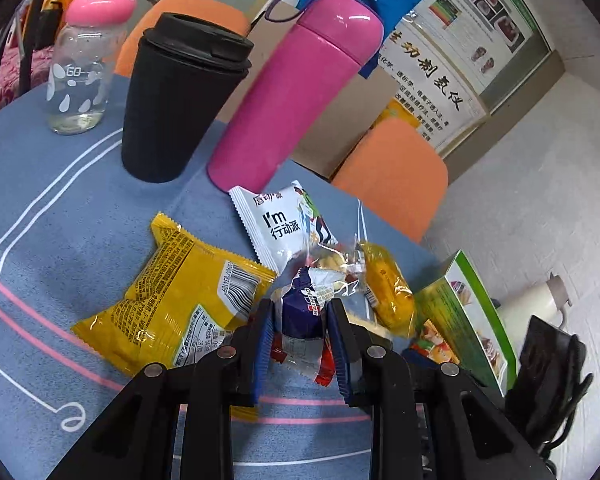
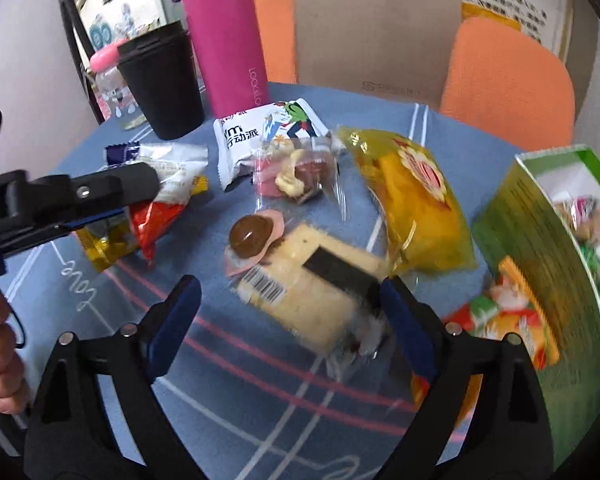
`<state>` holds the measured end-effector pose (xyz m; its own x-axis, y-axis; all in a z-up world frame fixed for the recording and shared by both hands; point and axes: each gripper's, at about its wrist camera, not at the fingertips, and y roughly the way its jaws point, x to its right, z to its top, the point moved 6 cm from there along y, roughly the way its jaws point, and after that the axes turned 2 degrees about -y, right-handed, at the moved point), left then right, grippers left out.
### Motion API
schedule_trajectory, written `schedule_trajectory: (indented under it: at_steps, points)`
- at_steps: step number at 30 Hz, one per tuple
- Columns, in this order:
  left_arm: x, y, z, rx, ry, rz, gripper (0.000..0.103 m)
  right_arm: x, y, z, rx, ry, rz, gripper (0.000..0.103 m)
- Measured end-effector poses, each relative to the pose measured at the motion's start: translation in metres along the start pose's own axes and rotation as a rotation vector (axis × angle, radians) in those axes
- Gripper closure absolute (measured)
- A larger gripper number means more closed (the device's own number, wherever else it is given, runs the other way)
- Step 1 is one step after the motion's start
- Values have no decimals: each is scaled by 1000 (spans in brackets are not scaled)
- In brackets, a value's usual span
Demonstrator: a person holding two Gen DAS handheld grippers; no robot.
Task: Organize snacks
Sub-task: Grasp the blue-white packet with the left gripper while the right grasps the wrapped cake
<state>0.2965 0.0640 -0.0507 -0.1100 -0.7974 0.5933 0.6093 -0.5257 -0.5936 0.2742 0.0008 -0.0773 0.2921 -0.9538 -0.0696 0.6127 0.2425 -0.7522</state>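
Observation:
My left gripper is shut on a purple-and-white snack packet; in the right wrist view the packet sticks out beyond the left gripper above a red packet. My right gripper is open just over a pale cracker pack with a barcode. A white "I'm" packet, a clear candy bag, a brown round sweet and a yellow cake bag lie on the blue cloth. A big yellow packet lies left of the left gripper.
A green box holding snacks stands open at the right. A pink flask, a black cup and a pink-lidded bottle stand at the back. Orange chairs and a cardboard sheet are behind the table.

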Motion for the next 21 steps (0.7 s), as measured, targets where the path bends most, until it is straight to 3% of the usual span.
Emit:
schedule_trajectory:
  at_steps: [3,5,12,16,18,19,21]
  points:
    - [1,-1,1,1,12,1,76,8,11,11,10,-12,-11,11]
    - [2,3,0,-7,20,0,76,12,16,11,-14,11,40,11]
    - [-2,0,1,-7,5,-5,76,-7,-13,-24,-43,12,150,10]
    - [1,-1,1,-3,16,-3,76,-15,-12,-29,-29,-48,67,12]
    - [2,0,-1,-5,25,2,76,-17,-12,-30,-29,-80,0,26]
    - [2,0,-1,-6,28,7,76,-17,-14,-30,-21,-93,-27,42]
    - [1,1,-1,-8,30,12,76,-17,-17,-30,-13,-77,-10,43]
